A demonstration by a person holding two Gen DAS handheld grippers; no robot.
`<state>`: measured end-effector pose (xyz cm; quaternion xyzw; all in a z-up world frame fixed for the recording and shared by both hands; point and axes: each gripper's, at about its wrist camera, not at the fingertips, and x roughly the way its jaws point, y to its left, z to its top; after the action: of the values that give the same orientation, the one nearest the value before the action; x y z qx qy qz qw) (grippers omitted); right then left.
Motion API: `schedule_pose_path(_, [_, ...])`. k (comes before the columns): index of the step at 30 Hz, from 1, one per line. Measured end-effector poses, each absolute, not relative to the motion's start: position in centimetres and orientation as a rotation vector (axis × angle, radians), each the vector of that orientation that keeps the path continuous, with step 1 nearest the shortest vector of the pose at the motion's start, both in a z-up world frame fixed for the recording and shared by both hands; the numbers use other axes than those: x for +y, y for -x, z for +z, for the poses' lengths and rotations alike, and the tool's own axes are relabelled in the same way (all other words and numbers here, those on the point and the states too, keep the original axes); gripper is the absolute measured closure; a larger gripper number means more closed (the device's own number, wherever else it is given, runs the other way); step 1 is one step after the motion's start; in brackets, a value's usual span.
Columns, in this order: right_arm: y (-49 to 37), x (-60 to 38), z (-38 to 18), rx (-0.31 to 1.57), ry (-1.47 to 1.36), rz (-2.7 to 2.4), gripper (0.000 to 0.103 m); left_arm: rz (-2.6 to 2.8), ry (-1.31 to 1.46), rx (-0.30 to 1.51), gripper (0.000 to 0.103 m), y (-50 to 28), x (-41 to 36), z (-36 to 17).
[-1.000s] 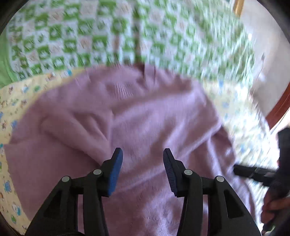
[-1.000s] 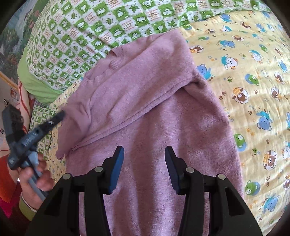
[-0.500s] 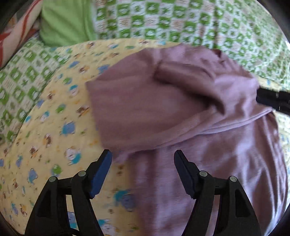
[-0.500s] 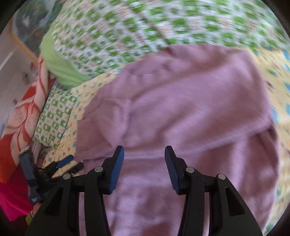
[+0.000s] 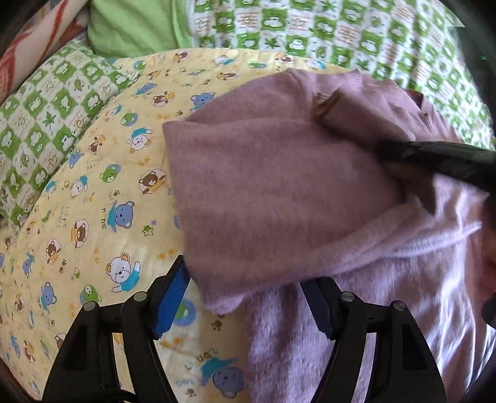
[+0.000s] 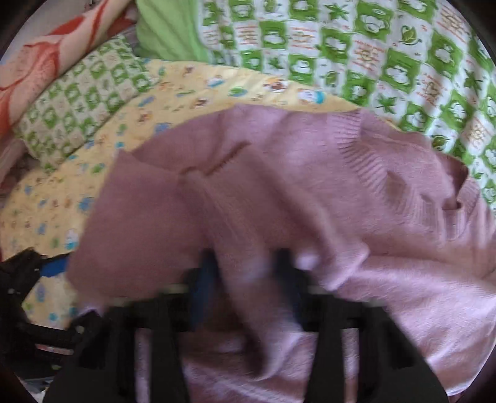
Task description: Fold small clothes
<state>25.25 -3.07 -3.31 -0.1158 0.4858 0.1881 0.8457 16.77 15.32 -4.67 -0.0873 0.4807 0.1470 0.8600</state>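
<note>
Where the bed is covered by a yellow quilt (image 5: pixel 102 217) printed with little bears, the far edge is banked with a green-and-white checked blanket (image 5: pixel 341 28), a plain green cushion (image 5: pixel 130 28) and, at the far left corner, a red-and-cream patterned cloth (image 6: pixel 46 62). A checked pillow (image 5: pixel 46 124) lies along the quilt's left edge. Nothing but bare quilt fills the left half of the bed.

The mauve knitted sweater (image 5: pixel 272 192) lies across the right half of the quilt, its ribbed neckline (image 6: pixel 372 161) reaching the checked blanket. One sleeve is doubled over the body, so the cuff end hangs toward the near edge.

The left gripper (image 5: pixel 245 300) hovers at the near edge with its jaws standing wide, having just been opening; the folded sleeve's cuff sits between the blue pads (image 5: pixel 170 297) without either pad pressing on it.

The right gripper (image 6: pixel 248 285), blurred in its own view, has just been closing and its jaws now pinch a ridge of the sweater. From the left wrist it appears as a dark bar crossing the sweater's right side.
</note>
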Motion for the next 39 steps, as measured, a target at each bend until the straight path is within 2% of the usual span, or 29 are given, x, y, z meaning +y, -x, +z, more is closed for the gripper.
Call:
schedule_pose_path(7, [-23.4,-15.2,6.2,0.814,-0.233,0.334,0.094,0.319,0.215,0.985,0.031,-18.4,15.3,-3.9])
schedule_pose_path(9, [-22.1,-19.5,7.2,0.770,-0.322,0.272,0.094,0.312,0.223,0.987,0.031,-19.0,15.0,-4.0])
schedule_pose_path(12, [-20.7,-25.8,5.9,0.784,-0.416,0.155,0.094,0.311,0.226,0.999,0.031,-19.7,14.6,-4.3])
schedule_pose_path(16, [-19.2,-31.3,1.2,0.880,-0.556,0.053,0.094,0.332,0.242,1.014,0.031,-20.0,14.3,-4.7])
schedule_pose_path(22, [-18.4,-31.4,-1.9,0.935,-0.611,0.055,0.090,0.361,0.336,1.023,0.030,-19.6,15.9,-5.3])
schedule_pose_path(25, [-18.2,-31.8,-2.4,0.933,-0.635,0.013,0.084,0.365,0.351,1.022,0.030,-19.4,16.2,-5.5])
schedule_pose_path(28, [-18.2,-31.9,-2.1,0.913,-0.634,0.013,0.084,0.372,0.363,1.023,0.030,-19.3,16.3,-5.6])
schedule_pose_path(30, [-18.6,-32.0,-1.4,0.909,-0.596,0.027,0.092,0.379,0.374,1.019,0.030,-19.4,16.5,-5.6])
schedule_pose_path(35, [-18.4,-30.8,3.7,0.727,-0.510,0.138,0.093,0.389,0.392,1.019,0.030,-18.9,16.7,-5.9])
schedule_pose_path(39, [-18.5,-31.7,1.3,0.832,-0.480,0.098,0.092,0.376,0.368,1.039,0.030,-18.9,16.3,-6.1])
